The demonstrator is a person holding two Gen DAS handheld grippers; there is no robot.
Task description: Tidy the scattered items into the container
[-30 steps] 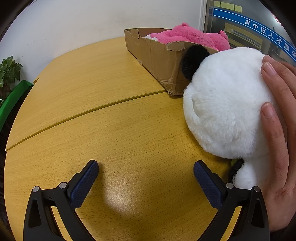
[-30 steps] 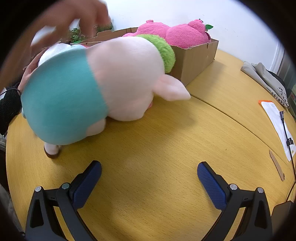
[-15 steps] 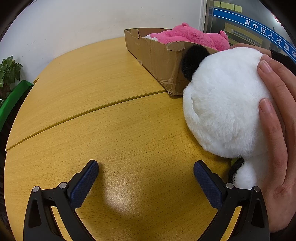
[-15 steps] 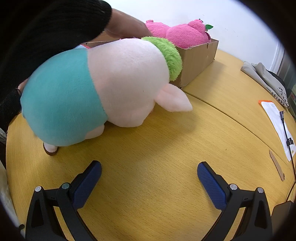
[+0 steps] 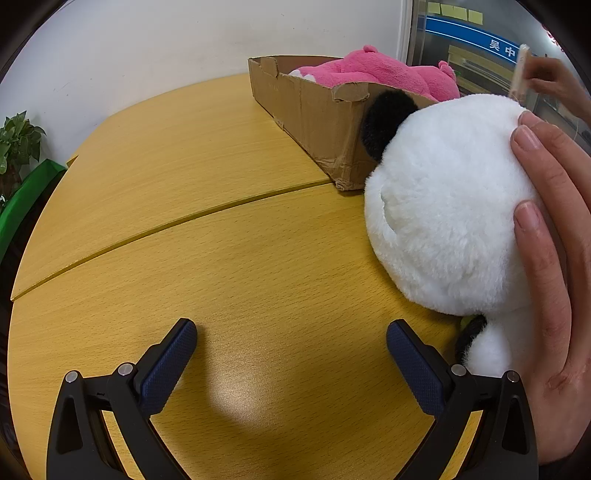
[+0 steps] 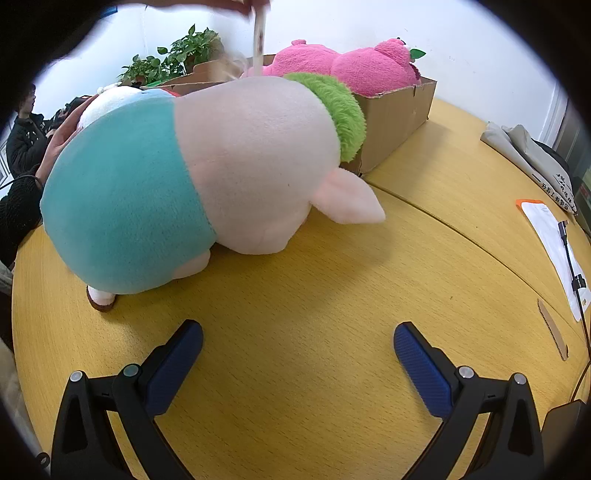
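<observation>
A white panda plush (image 5: 447, 206) with a black ear sits on the yellow table, right of my left gripper (image 5: 291, 354), which is open and empty. A bare hand (image 5: 546, 266) rests on the panda's far side. A pink pig plush (image 6: 207, 173) with teal trousers and green hair lies on the table ahead of my right gripper (image 6: 298, 354), which is open and empty. The cardboard box (image 5: 317, 110) holds a pink plush (image 5: 373, 70); the box also shows in the right wrist view (image 6: 395, 114) with the pink plush (image 6: 347, 66).
A potted plant (image 6: 177, 55) stands behind the box. A white bag (image 6: 532, 158), a paper sheet with a cable (image 6: 554, 240) and a cardboard scrap (image 6: 550, 328) lie at the table's right. A blurred arm (image 6: 147, 11) crosses the top. A person (image 6: 22, 136) stands at the far left.
The black-sleeved arm over the pig has lifted away upward, holding a small blurred strip. The hand on the panda shifted slightly. Both grippers stayed still.
</observation>
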